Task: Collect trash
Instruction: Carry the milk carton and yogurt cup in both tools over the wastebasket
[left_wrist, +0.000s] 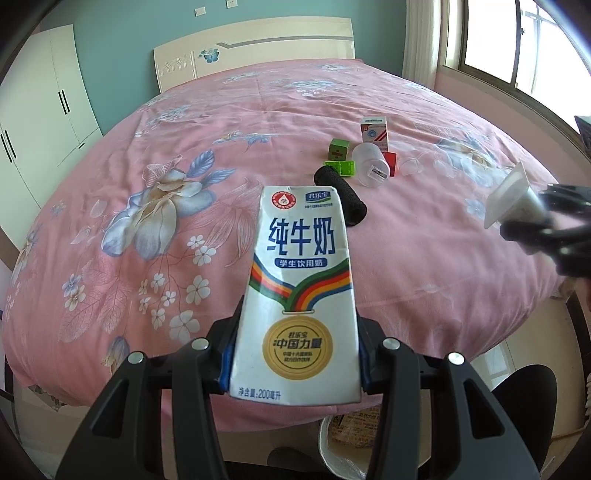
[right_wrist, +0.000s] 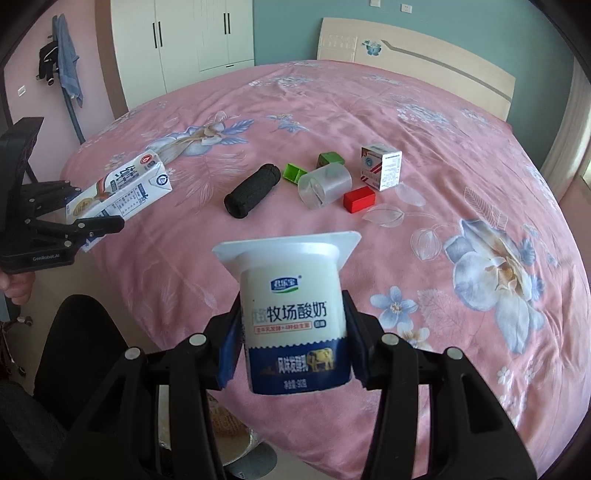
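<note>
Holding one piece of trash in each claw above the near edge of the pink bed (left_wrist: 332, 110).

Left gripper (left_wrist: 295, 350) is clamped on the milk carton (left_wrist: 301, 280); right gripper (right_wrist: 293, 343) is closed around the yogurt cup (right_wrist: 295, 314), both off the quilt. Mid-bed, the black roll (right_wrist: 253, 190), clear cup (right_wrist: 325, 185), green blocks (right_wrist: 310, 166), red block (right_wrist: 359, 198) and small box (right_wrist: 381, 166) cluster closely, with bare quilt all round. A lined bin (left_wrist: 343, 443) sits below the bed's edge.

Home bedroom: double bed (left_wrist: 221, 155) with pink floral quilt, headboard (left_wrist: 255, 48), white wardrobe (right_wrist: 184, 40).
</note>
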